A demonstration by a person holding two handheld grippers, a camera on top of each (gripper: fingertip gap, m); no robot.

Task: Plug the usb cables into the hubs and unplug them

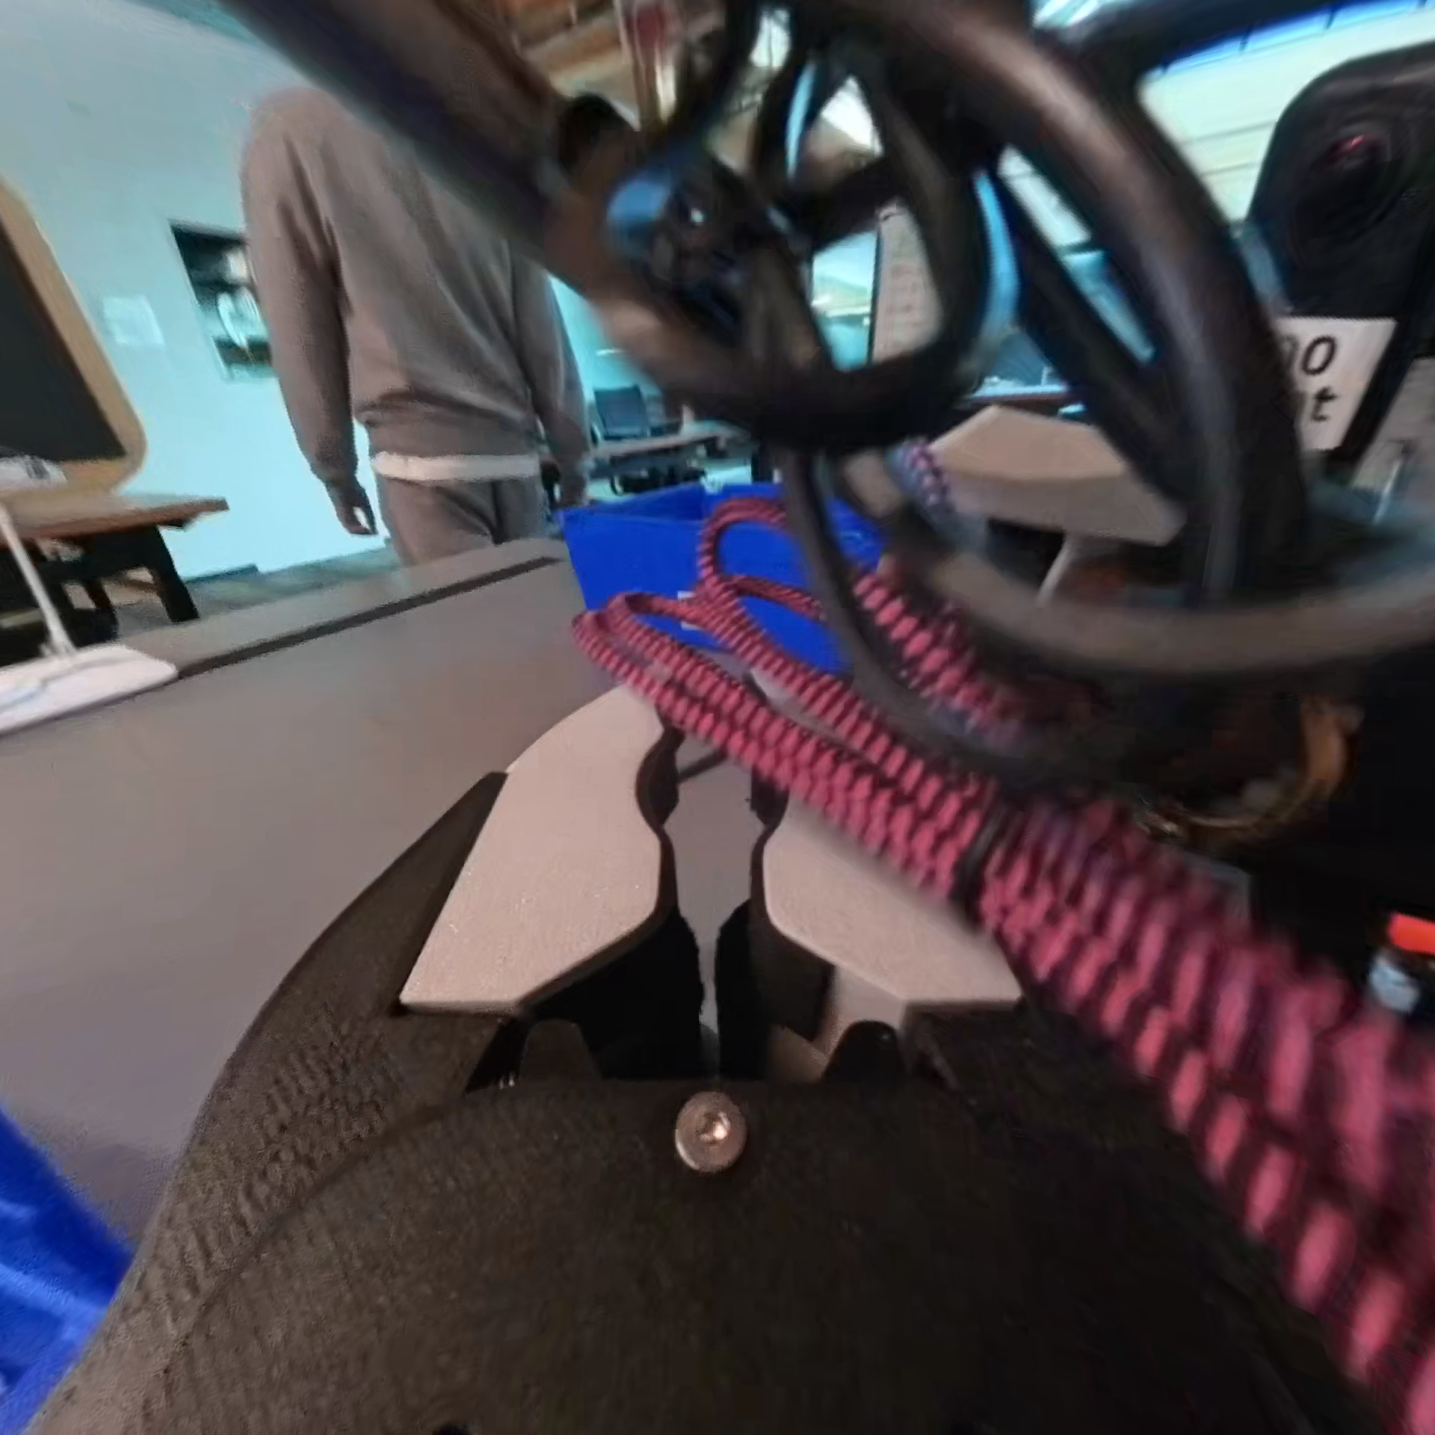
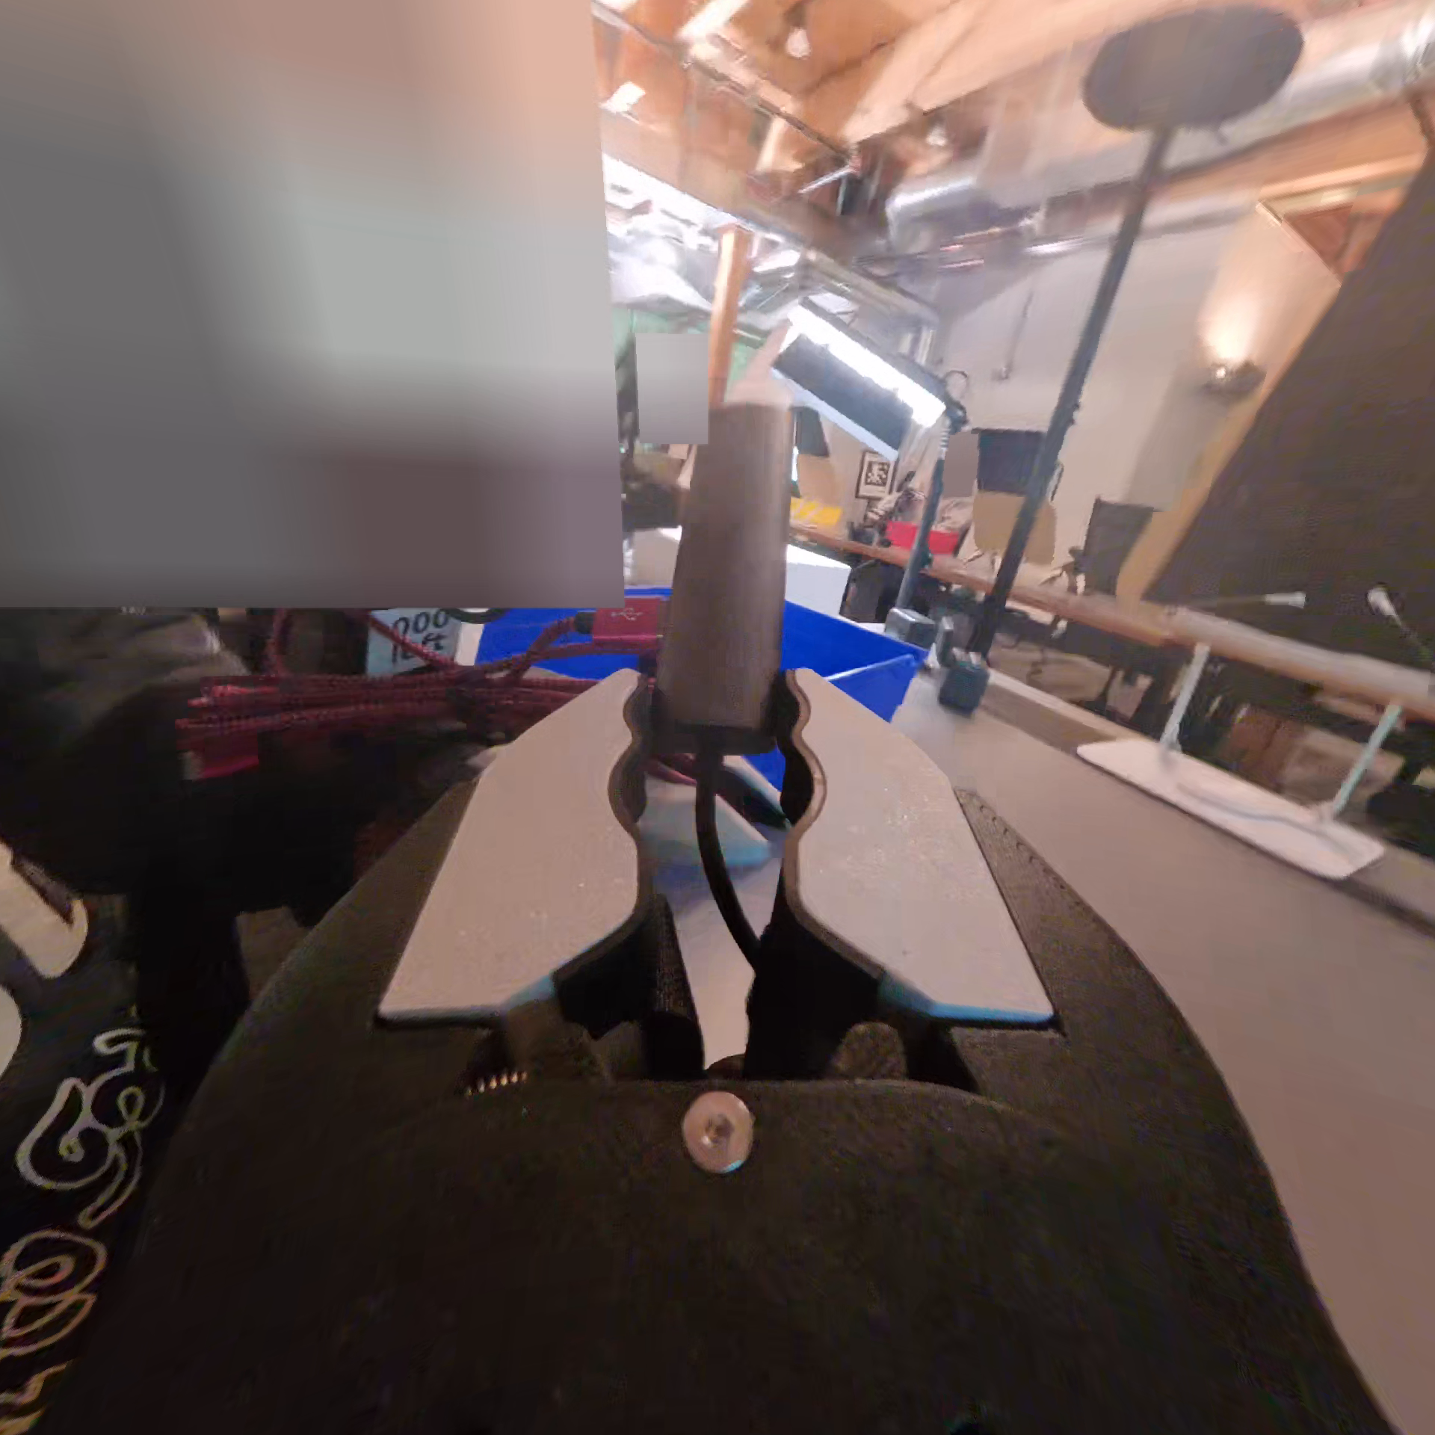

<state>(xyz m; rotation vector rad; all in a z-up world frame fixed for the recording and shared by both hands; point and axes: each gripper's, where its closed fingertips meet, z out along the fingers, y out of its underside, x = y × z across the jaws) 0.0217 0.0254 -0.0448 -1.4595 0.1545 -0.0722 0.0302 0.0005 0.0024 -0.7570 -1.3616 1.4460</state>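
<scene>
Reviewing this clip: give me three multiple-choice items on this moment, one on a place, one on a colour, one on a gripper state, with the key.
1. Where is the blue bin?
A. behind the grippers on the table
B. on the floor
C. on a chair

2. What colour is the braided cable?
A. white
B. red and black
C. green

3. What is the right gripper doing?
A. hanging open
B. shut on nothing
C. shut on the grey hub

Key: 1 A, it stands past the fingertips on the grey table; 2 B, red-black weave shows in both views; 3 C, both pads pinch the hub's lower end.
</scene>
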